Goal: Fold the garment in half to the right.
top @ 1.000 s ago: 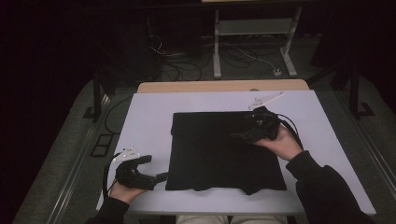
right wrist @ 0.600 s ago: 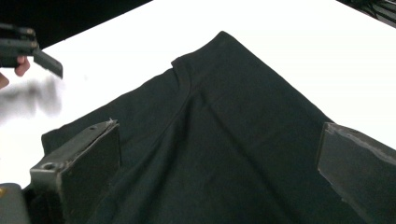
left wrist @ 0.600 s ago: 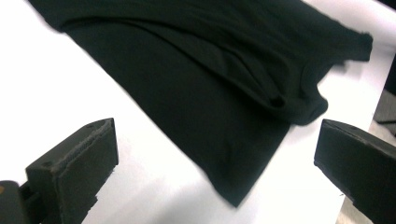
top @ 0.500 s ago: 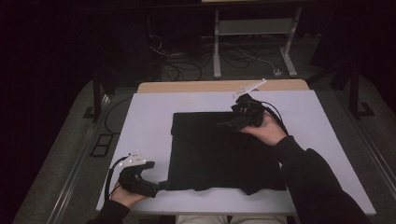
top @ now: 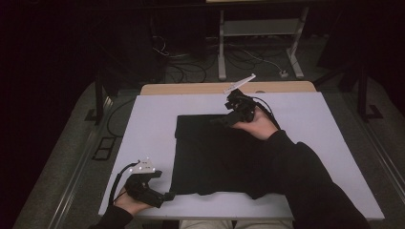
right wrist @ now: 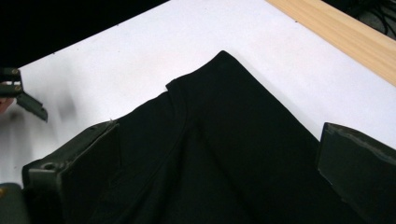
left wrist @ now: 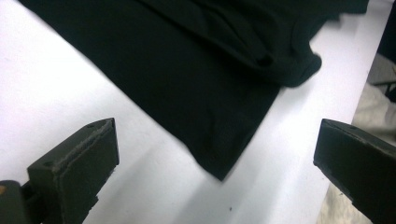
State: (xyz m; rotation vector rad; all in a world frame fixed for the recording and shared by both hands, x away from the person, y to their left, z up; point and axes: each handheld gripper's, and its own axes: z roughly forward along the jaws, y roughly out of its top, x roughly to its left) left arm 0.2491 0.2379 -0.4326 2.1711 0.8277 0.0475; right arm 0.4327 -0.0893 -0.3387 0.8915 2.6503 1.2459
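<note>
From above, the black cloth (top: 215,152) lies flat mid-surface, the left tool (top: 168,195) at its near-left corner, the right tool (top: 217,120) over its far edge. In the left gripper view, the jaws gape wide, the corner straight ahead between them. In the right gripper view, the jaws likewise spread, straddling the cloth's far corner.

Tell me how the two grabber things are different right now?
The left gripper sits at the near corner of the black cloth, low by the white table's front edge; the right gripper is over the cloth's far edge. The left gripper has white table under its jaws, the right gripper mostly cloth. Both have jaws wide open, and neither is pinching the cloth.
</note>
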